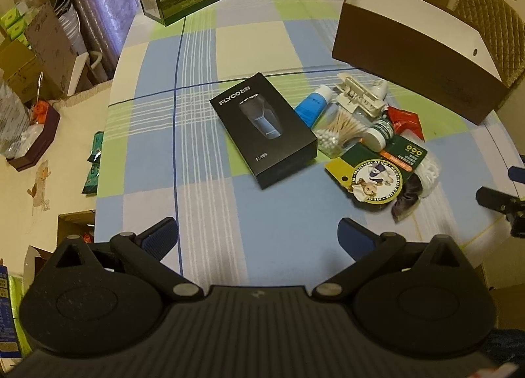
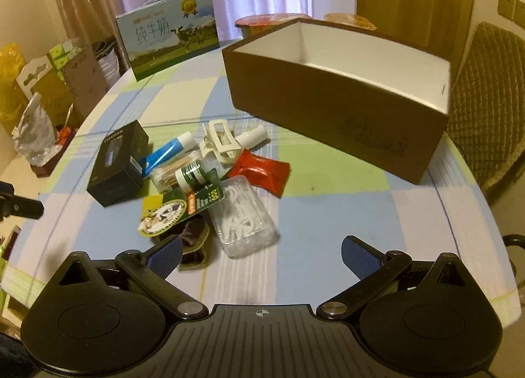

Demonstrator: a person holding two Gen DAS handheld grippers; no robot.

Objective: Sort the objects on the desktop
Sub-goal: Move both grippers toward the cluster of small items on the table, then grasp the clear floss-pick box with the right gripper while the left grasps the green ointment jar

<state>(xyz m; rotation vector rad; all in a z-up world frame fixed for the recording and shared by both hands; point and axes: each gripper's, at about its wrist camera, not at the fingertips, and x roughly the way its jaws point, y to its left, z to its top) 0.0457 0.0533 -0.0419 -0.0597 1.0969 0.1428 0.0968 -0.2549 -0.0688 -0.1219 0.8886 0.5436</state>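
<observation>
Two grippers: your left gripper (image 1: 257, 235) and right gripper (image 2: 261, 253) both hover spread wide, holding nothing.
Pile: shaver box (image 1: 267, 130), blue tube (image 2: 167, 151), hair claw (image 2: 220, 140), red packet (image 2: 261, 173) and floss-pick case (image 2: 244, 217) lie clustered mid-table.
Key relation: the floss-pick case sits just ahead of your right gripper, its long axis running roughly away from you.
Container: the brown box (image 2: 341, 119) stands open beyond the pile; no contents show inside, though its floor is hidden.
</observation>
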